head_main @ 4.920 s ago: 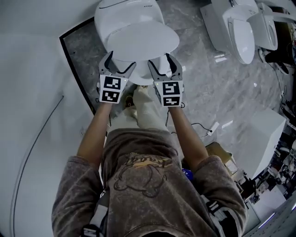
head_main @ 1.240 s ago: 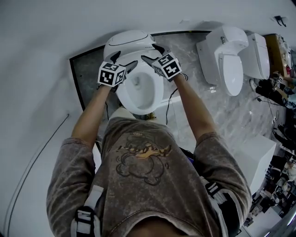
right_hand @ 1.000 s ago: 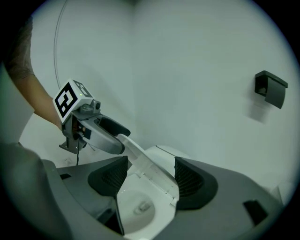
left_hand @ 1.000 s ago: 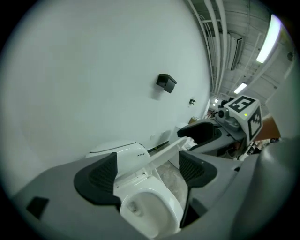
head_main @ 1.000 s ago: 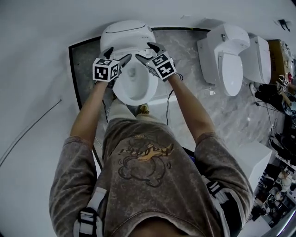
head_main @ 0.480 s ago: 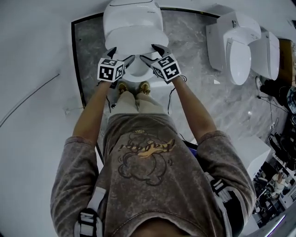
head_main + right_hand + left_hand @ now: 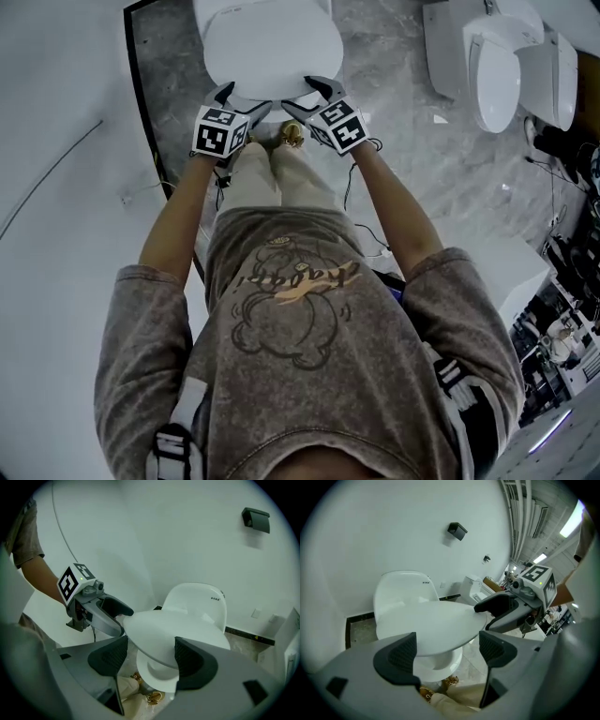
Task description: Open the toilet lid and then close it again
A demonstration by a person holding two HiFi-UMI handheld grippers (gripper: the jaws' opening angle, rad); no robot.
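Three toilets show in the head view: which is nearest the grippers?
The top-centre toilet, just ahead of the left gripper and right gripper; the others stand far right.

Toilet lid [image 7: 272,47] stood raised with the bowl exposed about a second ago; it has now swung down near flat over the bowl, much as it lay at the start. Left gripper [image 7: 244,100] and right gripper [image 7: 305,94] came from the raised lid's sides beside the tank down to its front edge, jaws apart on both. In the head view the toilet slid up and is now cropped by the top edge.
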